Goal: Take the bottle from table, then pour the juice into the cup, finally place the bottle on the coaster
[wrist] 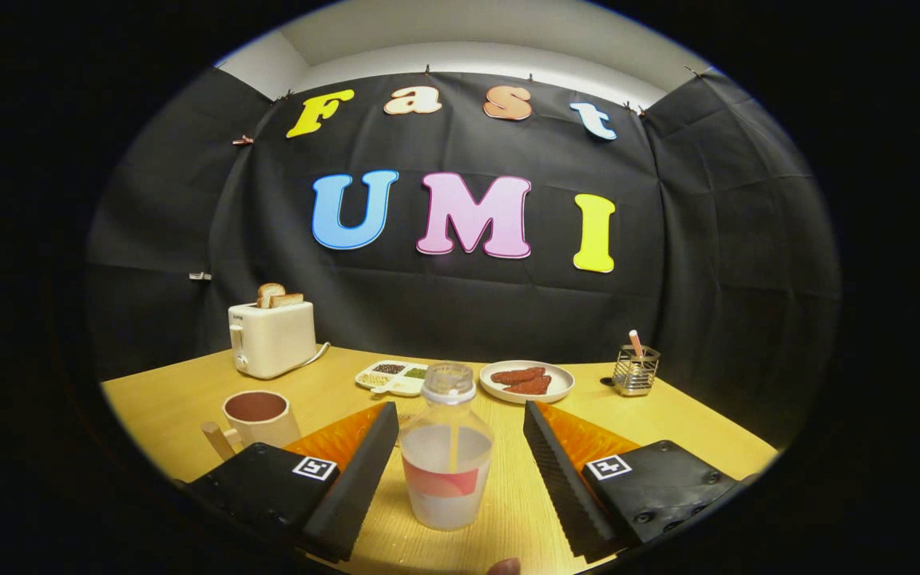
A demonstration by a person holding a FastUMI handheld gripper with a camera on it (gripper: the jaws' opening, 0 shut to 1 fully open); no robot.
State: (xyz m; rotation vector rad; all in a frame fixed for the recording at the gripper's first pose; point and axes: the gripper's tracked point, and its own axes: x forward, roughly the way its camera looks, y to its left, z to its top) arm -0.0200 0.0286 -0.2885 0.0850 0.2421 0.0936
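A clear plastic bottle (446, 451) with a red label and no cap stands upright on the wooden table (164, 399), between my two fingers. My gripper (460, 409) is open, and gaps show on both sides of the bottle, so neither finger touches it. A cream cup (259, 418) with a wooden handle and a dark inside stands to the left, just beyond the left finger (364, 463). The right finger (560, 471) stands on the bottle's other side.
A white toaster (271, 338) with bread slices stands at the back left. Beyond the bottle lie a divided white tray (393, 377) with grains and a plate (527, 381) of brown food. A wire holder (636, 369) stands at the back right.
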